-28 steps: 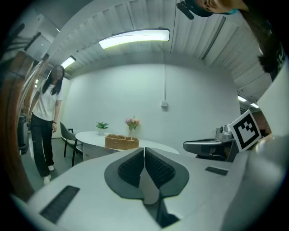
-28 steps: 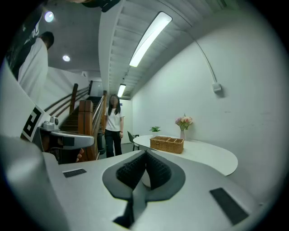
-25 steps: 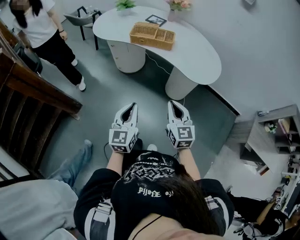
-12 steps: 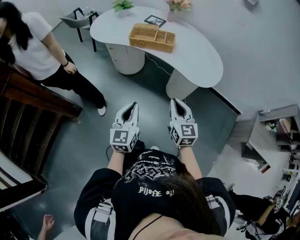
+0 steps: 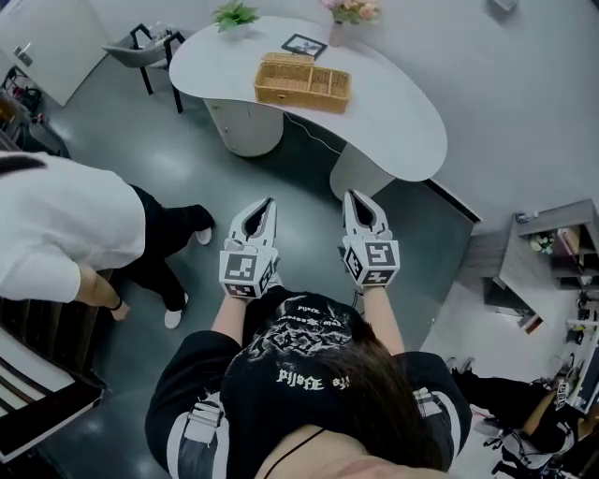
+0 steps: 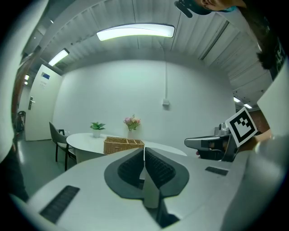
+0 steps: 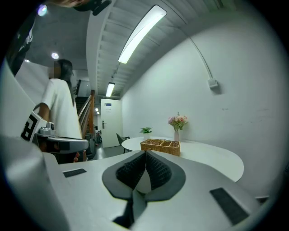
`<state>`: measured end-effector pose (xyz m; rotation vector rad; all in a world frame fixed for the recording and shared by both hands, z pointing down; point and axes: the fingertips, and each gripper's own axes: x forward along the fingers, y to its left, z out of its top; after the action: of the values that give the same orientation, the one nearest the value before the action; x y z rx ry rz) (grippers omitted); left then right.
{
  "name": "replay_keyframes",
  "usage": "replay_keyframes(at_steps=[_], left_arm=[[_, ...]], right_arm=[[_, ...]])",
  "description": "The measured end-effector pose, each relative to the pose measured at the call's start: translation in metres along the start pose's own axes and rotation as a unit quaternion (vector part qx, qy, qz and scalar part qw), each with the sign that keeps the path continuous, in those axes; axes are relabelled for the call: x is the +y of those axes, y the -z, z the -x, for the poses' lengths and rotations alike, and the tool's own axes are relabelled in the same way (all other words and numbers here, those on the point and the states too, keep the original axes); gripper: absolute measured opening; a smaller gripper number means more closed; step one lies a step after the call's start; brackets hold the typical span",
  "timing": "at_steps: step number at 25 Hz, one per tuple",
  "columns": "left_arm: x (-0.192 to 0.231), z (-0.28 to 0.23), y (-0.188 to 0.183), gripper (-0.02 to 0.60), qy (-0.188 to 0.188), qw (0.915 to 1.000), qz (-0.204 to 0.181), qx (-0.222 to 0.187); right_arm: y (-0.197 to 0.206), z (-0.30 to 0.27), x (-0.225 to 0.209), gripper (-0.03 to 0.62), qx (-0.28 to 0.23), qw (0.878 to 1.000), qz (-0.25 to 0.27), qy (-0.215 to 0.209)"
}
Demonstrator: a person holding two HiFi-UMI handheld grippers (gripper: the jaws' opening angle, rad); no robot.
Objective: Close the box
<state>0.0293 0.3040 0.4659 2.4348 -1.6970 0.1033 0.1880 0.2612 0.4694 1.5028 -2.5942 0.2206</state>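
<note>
A wicker box [image 5: 302,82] with open compartments stands on the white curved table [image 5: 393,108], well ahead of me across the grey floor. I hold my left gripper [image 5: 266,205] and right gripper [image 5: 352,196] side by side at waist height, both pointing at the table. Each one is shut with nothing between its pads. In the left gripper view the wicker box [image 6: 123,145] sits just above the shut left gripper [image 6: 144,150]. The right gripper view has the wicker box [image 7: 160,146] beyond the shut right gripper [image 7: 145,154].
A person in a white shirt [image 5: 65,234] stands close on my left. On the table are a potted plant [image 5: 234,13], a flower vase [image 5: 344,13] and a framed picture [image 5: 304,44]. A chair [image 5: 140,45] stands behind the table's left end, and shelves [image 5: 552,262] stand at the right.
The person in white has walked from the far left corner down to my left side. Both grippers have stayed shut and have shifted slightly forward.
</note>
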Motion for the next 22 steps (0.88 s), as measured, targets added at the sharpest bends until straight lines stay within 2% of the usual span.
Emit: replay_keyframes(at_steps=[10,16,22], left_arm=[[0.064,-0.014,-0.012,0.028,0.006,1.0,-0.005,-0.005],[0.084,-0.022,-0.01,0.028,0.002,1.0,-0.001,0.005],[0.097,-0.046,-0.003,0.028,-0.011,0.9999,0.002,0.009]], right_arm=[[-0.01,-0.053,0.026,0.026,-0.003,1.0,-0.007,0.021],[-0.013,-0.074,0.037,0.026,0.003,1.0,-0.013,0.018],[-0.011,-0.105,0.024,0.026,0.004,1.0,-0.014,0.008]])
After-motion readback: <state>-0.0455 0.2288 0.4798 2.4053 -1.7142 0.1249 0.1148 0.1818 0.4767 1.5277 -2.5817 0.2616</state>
